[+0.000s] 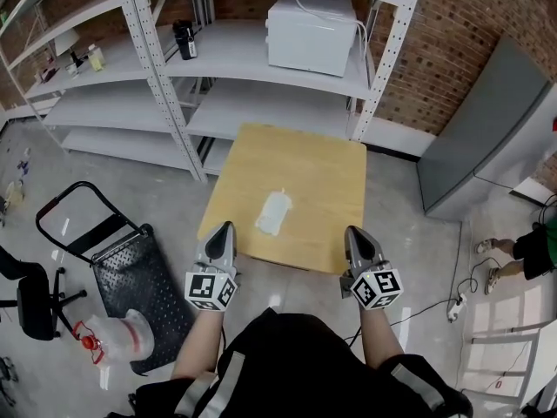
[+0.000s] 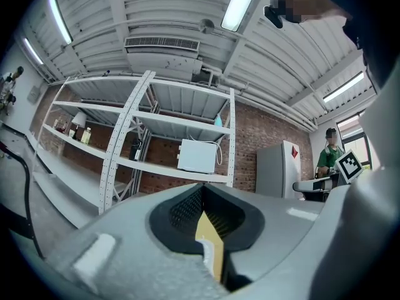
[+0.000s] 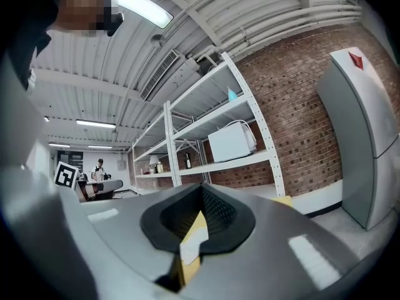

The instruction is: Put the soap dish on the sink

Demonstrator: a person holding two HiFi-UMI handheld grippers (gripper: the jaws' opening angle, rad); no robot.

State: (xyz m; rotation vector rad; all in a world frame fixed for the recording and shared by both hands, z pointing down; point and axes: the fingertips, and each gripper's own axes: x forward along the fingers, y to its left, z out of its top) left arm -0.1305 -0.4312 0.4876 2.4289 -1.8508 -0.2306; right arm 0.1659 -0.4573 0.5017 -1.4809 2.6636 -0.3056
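A whitish soap dish [image 1: 275, 212] lies flat near the middle of the small wooden table [image 1: 326, 168]. My left gripper [image 1: 224, 227] hovers at the table's front left edge, jaws shut with nothing held. My right gripper [image 1: 354, 232] hangs at the front right edge, also shut and empty. Both point toward the table, short of the dish and to either side of it. In the left gripper view the left gripper [image 2: 203, 186] shows a sliver of table through its closed jaws. The right gripper [image 3: 201, 189] shows the same in the right gripper view.
White metal shelving [image 1: 165, 77] stands behind the table and holds a white microwave [image 1: 311, 31]. A black hand cart [image 1: 130, 273] and a clear water jug [image 1: 117, 338] sit on the floor at left. A grey cabinet [image 1: 487, 138] and a person's legs [image 1: 522, 252] are at right.
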